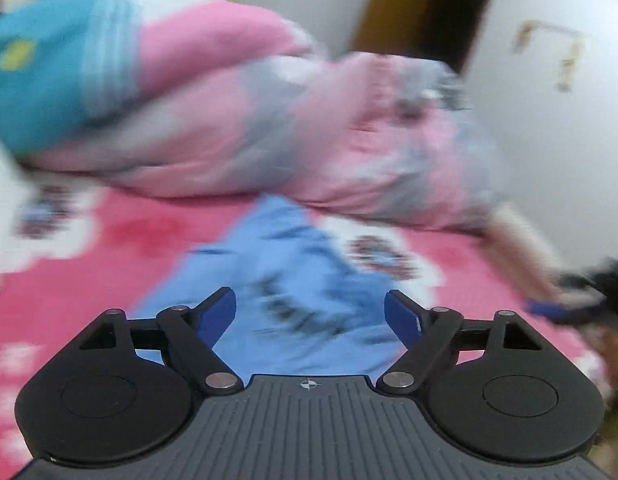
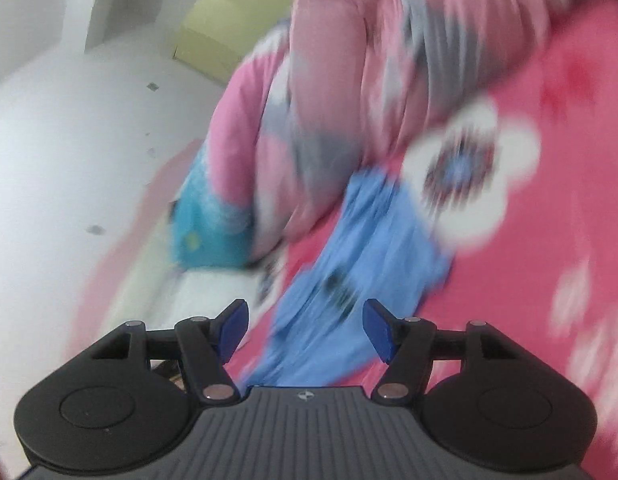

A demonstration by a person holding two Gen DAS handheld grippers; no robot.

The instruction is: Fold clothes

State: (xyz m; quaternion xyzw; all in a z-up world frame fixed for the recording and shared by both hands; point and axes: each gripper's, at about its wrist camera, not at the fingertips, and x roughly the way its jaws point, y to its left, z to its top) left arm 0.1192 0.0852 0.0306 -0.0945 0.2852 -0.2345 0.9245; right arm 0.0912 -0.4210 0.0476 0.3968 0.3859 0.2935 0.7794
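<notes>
White walls and a brown door point(image 1: 393, 12) form the background of the left wrist view; all of it is smeared by motion blur. Below them a bed carries a pink sheet point(image 1: 149, 236) with white flower prints. A heaped pink-and-grey quilt point(image 1: 237, 120) lies across the far side, with a turquoise patch point(image 1: 33, 76) at its left end. The blue garment point(image 1: 285, 264) lies on the sheet, in front of the quilt, running toward the camera between the fingers of the left hand-held gripper point(image 1: 310, 314). Its jaws stand wide apart and grip nothing. The dark print on the garment cannot be read. At the right edge a bare forearm point(image 1: 521, 252) reaches down to a dark shape with a blue tip, possibly the other tool; it is cut off by the frame.

Right wrist view: the scene is tilted, with a white wall point(image 2: 69, 140) at left. The right hand-held gripper point(image 2: 305, 330) is spread wide and empty. The blue garment point(image 2: 361, 248) stretches from between the fingers up to the quilt point(image 2: 341, 80). The sheet point(image 2: 569, 160) fills the right side. The garment's near end is hidden behind the gripper body.
</notes>
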